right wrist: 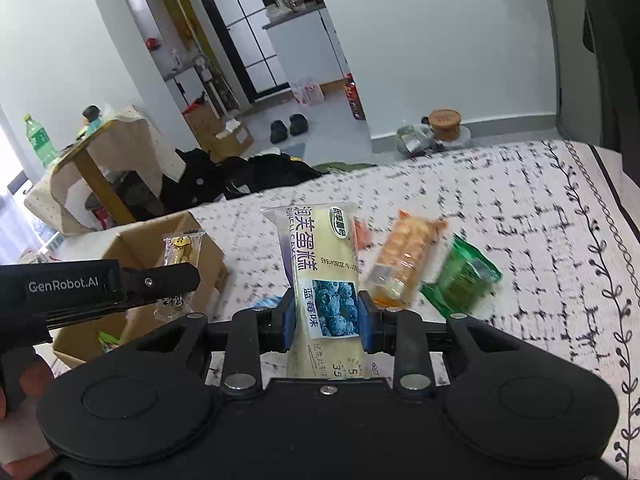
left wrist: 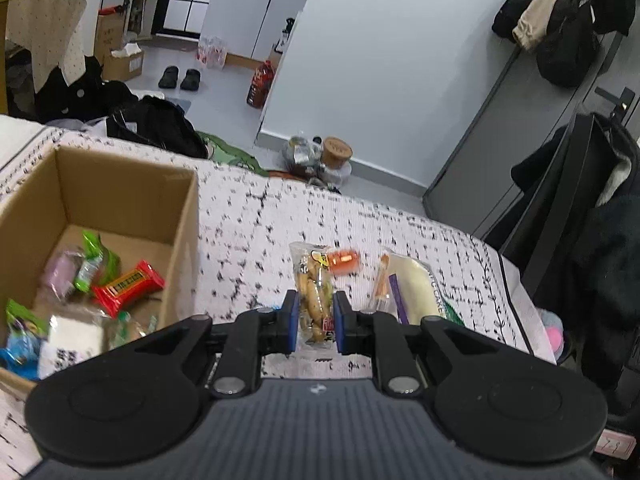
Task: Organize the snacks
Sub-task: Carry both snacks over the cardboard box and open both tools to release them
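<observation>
From the left wrist view, my left tool [left wrist: 316,316] is clamped on a clear packet of biscuit sticks [left wrist: 314,280], both blue pads pressing its sides, the packet standing up between them. I take the cardboard box [left wrist: 186,216] as my landmark: it sits open on the patterned bed cover [left wrist: 256,216], to the left of the held packet. Inside the box lie a red wrapped bar [left wrist: 128,286], a green packet [left wrist: 96,260] and several other wrapped snacks, partly blurred. To the right of the box, beyond the held packet, an orange snack [left wrist: 344,261] and a pale cake packet [left wrist: 412,292] are visible.

From the right wrist view, my right tool [right wrist: 326,316] grips that pale cake packet [right wrist: 320,264], printed with a blueberry picture, upright between its pads and lifted clear of the bed cover [right wrist: 520,208]. The cardboard box [right wrist: 208,256] lies to the left of it. The left tool [right wrist: 172,280] shows in front of the box with the biscuit sticks [right wrist: 180,252] in its grip. Well right of the box, an orange biscuit pack [right wrist: 404,260] lies just beside a green packet [right wrist: 464,280] on the cover; whether they touch I cannot tell.
</observation>
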`<state>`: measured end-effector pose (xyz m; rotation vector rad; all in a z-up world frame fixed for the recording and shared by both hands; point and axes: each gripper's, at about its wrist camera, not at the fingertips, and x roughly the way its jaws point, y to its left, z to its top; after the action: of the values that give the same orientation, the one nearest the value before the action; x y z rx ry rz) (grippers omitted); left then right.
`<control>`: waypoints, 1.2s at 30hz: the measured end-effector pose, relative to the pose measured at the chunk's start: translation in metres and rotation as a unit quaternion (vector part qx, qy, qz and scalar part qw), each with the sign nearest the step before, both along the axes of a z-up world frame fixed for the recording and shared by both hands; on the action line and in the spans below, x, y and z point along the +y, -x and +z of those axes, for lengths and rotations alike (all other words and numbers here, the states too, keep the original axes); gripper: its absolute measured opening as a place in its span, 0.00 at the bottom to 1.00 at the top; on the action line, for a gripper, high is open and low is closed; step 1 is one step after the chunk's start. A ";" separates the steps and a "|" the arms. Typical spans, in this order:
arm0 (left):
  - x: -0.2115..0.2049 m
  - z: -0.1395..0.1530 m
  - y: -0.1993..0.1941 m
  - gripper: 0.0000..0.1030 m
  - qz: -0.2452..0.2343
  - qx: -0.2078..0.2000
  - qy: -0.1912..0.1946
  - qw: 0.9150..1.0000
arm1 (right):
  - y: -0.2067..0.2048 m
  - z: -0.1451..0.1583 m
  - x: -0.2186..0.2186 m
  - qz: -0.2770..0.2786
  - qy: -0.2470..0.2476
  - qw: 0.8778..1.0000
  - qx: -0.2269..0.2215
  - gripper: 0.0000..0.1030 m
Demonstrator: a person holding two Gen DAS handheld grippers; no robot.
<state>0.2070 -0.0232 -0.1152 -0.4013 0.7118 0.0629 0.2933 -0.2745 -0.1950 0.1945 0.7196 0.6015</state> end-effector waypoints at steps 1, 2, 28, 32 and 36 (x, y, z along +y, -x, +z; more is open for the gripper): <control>0.002 0.002 0.001 0.16 0.001 -0.002 0.000 1.000 | 0.000 0.001 0.002 0.001 -0.001 1.000 -0.001 0.29; 0.005 0.004 0.001 0.16 0.003 -0.003 0.000 1.000 | 0.000 0.003 0.004 0.003 -0.003 1.000 -0.003 0.29; 0.097 0.029 0.024 0.16 0.082 -0.016 -0.015 0.996 | -0.002 0.034 0.089 0.074 -0.022 0.997 -0.026 0.29; 0.115 0.025 0.025 0.16 0.096 -0.009 -0.014 0.995 | 0.000 0.036 0.104 0.088 -0.015 0.996 -0.028 0.29; 0.128 0.019 0.025 0.16 0.111 0.001 -0.015 0.994 | 0.001 0.037 0.118 0.100 -0.012 0.995 -0.027 0.29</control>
<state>0.1825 0.1044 -0.0961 -0.4505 0.6649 0.2839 0.2919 -0.1563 -0.1576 0.1294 0.6840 0.8038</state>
